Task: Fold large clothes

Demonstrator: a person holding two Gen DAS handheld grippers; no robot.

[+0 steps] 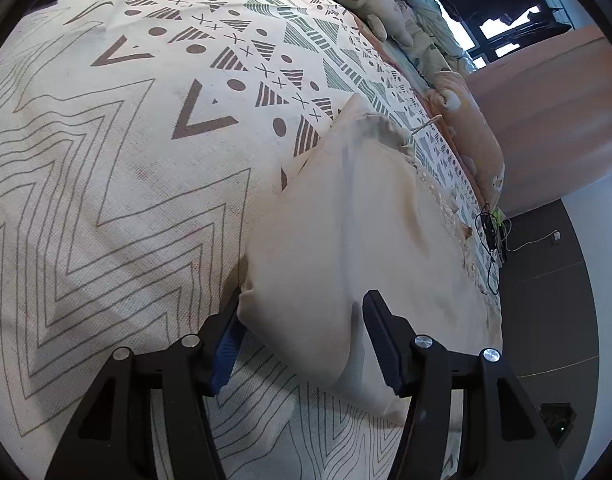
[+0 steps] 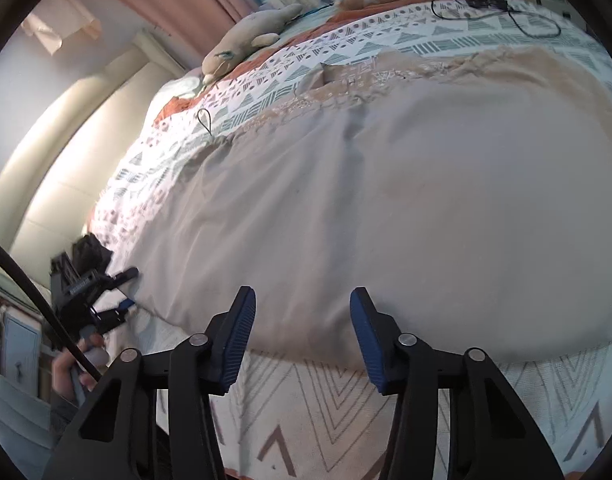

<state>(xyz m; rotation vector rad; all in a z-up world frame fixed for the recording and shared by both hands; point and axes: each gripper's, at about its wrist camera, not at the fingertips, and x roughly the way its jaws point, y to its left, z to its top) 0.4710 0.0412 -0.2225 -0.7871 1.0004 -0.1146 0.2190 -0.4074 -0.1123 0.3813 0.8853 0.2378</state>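
Note:
A large beige garment (image 1: 346, 220) lies spread flat on the patterned bedspread (image 1: 105, 160). Its near left corner sits between the fingers of my left gripper (image 1: 306, 304). The left pad is partly hidden behind the cloth edge, the right finger rests over the fabric, and the jaws stand apart. In the right wrist view the garment (image 2: 386, 200) fills the middle. My right gripper (image 2: 301, 320) straddles its near hem with a wide gap between the blue pads. The left gripper (image 2: 123, 292) shows at the garment's left corner, held by a hand (image 2: 69, 368).
Plush toys (image 2: 245, 46) and orange pillows (image 1: 470, 132) line the far side of the bed. A black cable with a charger (image 2: 486, 0) lies on the cover beyond the garment. A hanger hook (image 2: 205, 122) pokes out at its far left. Dark floor (image 1: 546, 280) lies right of the bed.

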